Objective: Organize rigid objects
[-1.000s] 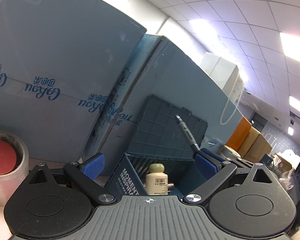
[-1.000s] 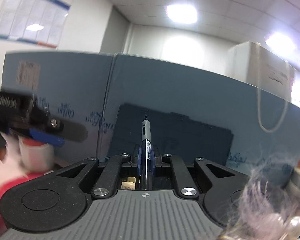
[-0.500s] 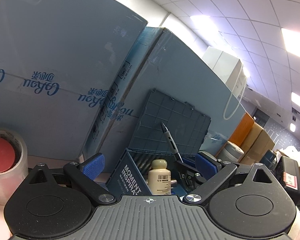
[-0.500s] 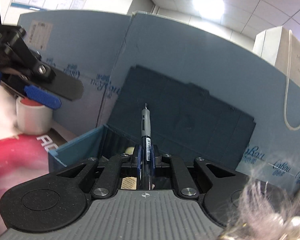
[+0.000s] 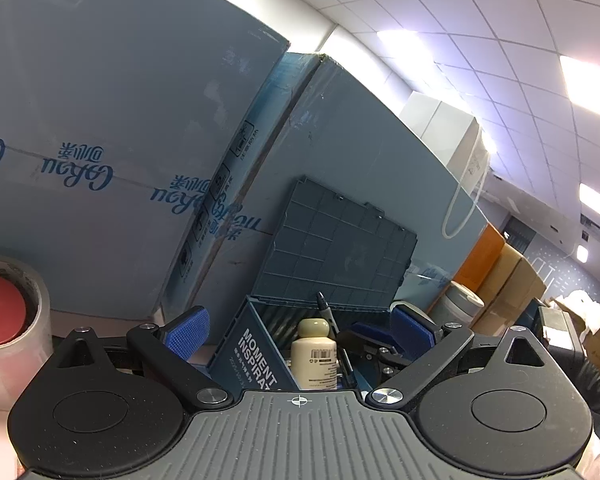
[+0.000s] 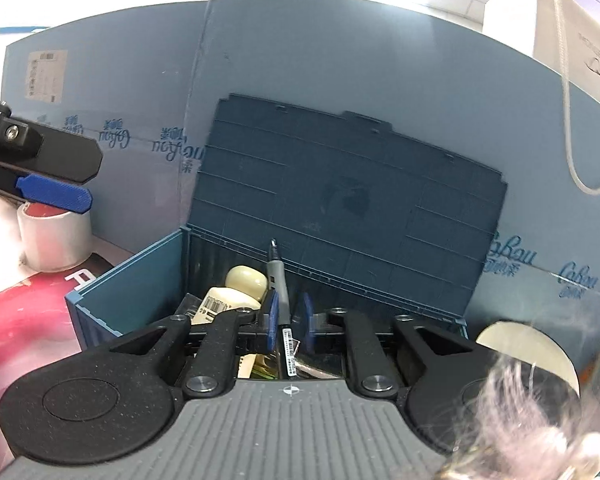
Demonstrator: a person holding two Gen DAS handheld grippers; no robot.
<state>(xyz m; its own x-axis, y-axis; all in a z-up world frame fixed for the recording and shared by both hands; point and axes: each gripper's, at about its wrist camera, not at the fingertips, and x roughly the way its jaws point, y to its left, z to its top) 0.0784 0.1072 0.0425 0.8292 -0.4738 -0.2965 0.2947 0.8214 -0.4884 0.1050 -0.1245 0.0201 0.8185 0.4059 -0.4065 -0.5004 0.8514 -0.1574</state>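
Observation:
A blue storage box (image 6: 132, 280) with its lid (image 6: 348, 196) propped open stands against blue cartons; it also shows in the left wrist view (image 5: 256, 356). A cream bottle (image 6: 236, 292) (image 5: 314, 356) stands inside. My right gripper (image 6: 287, 312) is over the box, its blue pads slightly apart around a grey pen (image 6: 278, 280) that leans against the left pad, tip up. The pen (image 5: 326, 314) and right gripper show in the left wrist view behind the bottle. My left gripper (image 5: 300, 328) is open and empty, left of the box.
A roll of clear tape (image 5: 8, 320) with a red core stands at left, also in the right wrist view (image 6: 54, 236). Tall blue cartons (image 5: 120, 140) form the back wall. A red mat (image 6: 16, 320) lies by the box. A pale round container (image 6: 528, 352) sits at right.
My right gripper has lowered the pen into the box and its pads have parted a little. The left gripper has barely moved.

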